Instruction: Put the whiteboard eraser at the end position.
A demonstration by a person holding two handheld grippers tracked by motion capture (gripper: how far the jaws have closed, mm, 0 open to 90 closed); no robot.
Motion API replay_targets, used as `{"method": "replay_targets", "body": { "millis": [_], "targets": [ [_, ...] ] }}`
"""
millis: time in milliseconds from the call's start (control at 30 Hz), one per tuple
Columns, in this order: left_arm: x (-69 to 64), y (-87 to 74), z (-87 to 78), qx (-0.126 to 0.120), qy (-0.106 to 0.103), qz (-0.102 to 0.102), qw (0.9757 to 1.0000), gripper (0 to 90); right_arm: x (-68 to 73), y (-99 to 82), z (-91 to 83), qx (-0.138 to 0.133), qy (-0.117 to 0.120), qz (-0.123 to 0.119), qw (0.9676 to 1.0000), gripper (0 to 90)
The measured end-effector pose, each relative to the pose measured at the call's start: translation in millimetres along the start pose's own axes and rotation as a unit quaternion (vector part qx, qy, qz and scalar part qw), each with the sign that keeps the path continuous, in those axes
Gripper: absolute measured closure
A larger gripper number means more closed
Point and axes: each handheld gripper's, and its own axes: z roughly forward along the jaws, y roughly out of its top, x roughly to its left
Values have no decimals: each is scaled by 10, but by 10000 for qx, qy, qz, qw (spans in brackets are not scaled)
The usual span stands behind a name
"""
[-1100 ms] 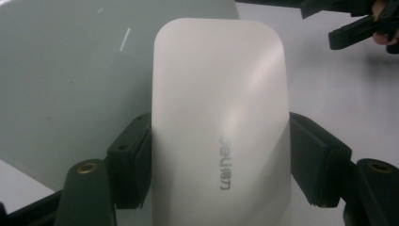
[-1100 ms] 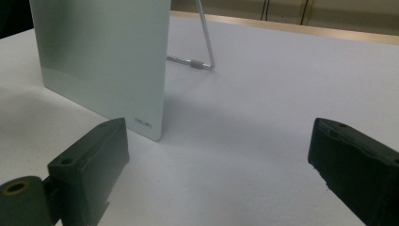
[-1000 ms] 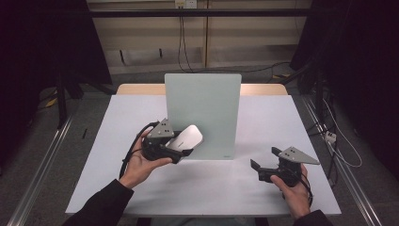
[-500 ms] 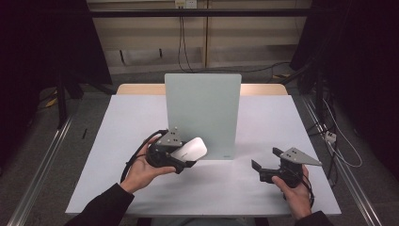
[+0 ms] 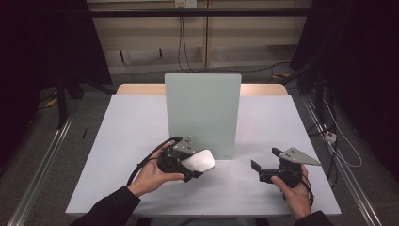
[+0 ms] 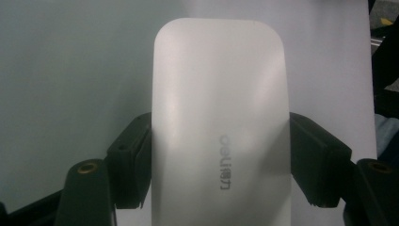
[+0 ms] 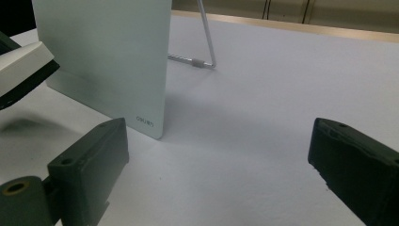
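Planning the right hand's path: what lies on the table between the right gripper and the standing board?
Nothing: bare table separates right gripper from board in the right gripper view.

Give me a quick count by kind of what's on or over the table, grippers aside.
Whiteboard, standing on a wire prop: 1
Eraser, clamped in the left gripper: 1
Total: 2

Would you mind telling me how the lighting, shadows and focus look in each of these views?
High view: the table is evenly lit, the surroundings dark; the board casts a soft shadow. Left gripper view: the white eraser, very close, looks soft, with a mild sheen. Right gripper view: the board's edge and logo are sharp, its shadow falls on the table, and the near jaws blur slightly.
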Motion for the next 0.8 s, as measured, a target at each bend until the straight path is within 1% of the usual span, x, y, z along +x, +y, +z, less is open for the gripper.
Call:
{"method": "replay_targets", "body": {
  "millis": [67, 133, 167, 233, 333, 400, 433, 467, 500, 533, 600, 633, 667, 767, 800],
  "targets": [
    [2, 26, 15, 61, -24, 17, 10000, 310, -3, 1, -2, -14, 2, -5, 10000, 53],
    [0, 45, 50, 205, -81, 63, 9997, 310, -2, 0, 0, -2, 10, 5, 10000, 53],
    [-9, 48, 76, 242, -57, 87, 9997, 310, -1, 1, 0, -1, 13, 7, 10000, 52],
    [-24, 50, 121, 340, -97, 113, 9993, 310, 1, 2, -1, -8, 13, -1, 10000, 53],
    [-30, 49, 162, 403, -135, 101, 9990, 310, -3, 1, -2, -13, 2, -5, 10000, 52],
    [-19, 44, 173, 397, -117, 37, 9991, 310, -2, 1, -3, -12, 2, -1, 10000, 53],
    [-19, 46, 169, 474, -41, 42, 9989, 310, -1, 0, -4, -6, 8, 3, 10000, 53],
    [-11, 32, 188, 422, -141, 18, 9990, 310, 1, 1, -4, -15, 15, 13, 10000, 53],
    [-12, 19, 206, 429, -173, 11, 9989, 310, 4, 1, -7, -10, 15, 26, 10000, 53],
    [-15, 9, 223, 469, -178, 17, 9987, 310, 3, 0, -7, -13, 13, 29, 10000, 53],
    [-23, 2, 249, 611, -120, 32, 9981, 310, 4, 1, -8, -17, 9, 25, 10000, 52],
    [-16, -6, 269, 547, -208, 12, 9983, 310, 2, 1, -7, -28, 13, 14, 10000, 53],
    [-20, -8, 280, 513, -235, -29, 9984, 310, 3, 1, -6, -23, 20, 14, 10000, 53],
    [-20, -3, 303, 592, -243, 22, 9979, 310, 5, 0, -7, -12, 12, 20, 10000, 53],
    [-27, 4, 309, 620, -175, 52, 9979, 309, 4, 0, -6, -4, 0, 18, 10000, 53]
  ]
}}
